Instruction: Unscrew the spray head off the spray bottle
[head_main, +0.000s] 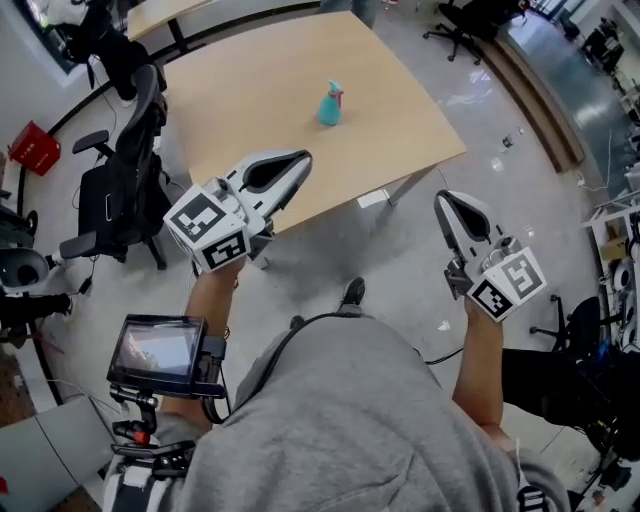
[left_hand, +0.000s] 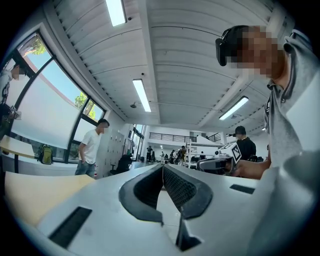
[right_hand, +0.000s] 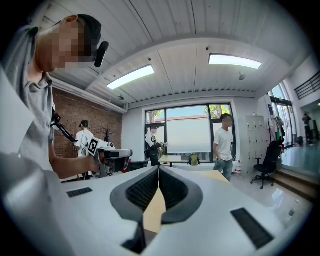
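Observation:
A teal spray bottle (head_main: 330, 105) with a pink-trimmed spray head stands alone, upright, near the middle of the light wooden table (head_main: 250, 110) in the head view. My left gripper (head_main: 303, 158) hangs over the table's near edge, shut and empty, well short of the bottle. My right gripper (head_main: 444, 203) is held off the table's near right corner above the floor, also shut with nothing in it. In the left gripper view the left gripper (left_hand: 162, 167) points level into the room, tips touching. The right gripper (right_hand: 158, 169) does likewise in its own view. Neither gripper view shows the bottle.
Black office chairs (head_main: 125, 190) stand left of the table, another chair (head_main: 465, 25) at the far right. A person in a white shirt (right_hand: 224, 145) stands beyond the table. A small monitor (head_main: 160, 352) is strapped at my left forearm. Grey floor surrounds the table.

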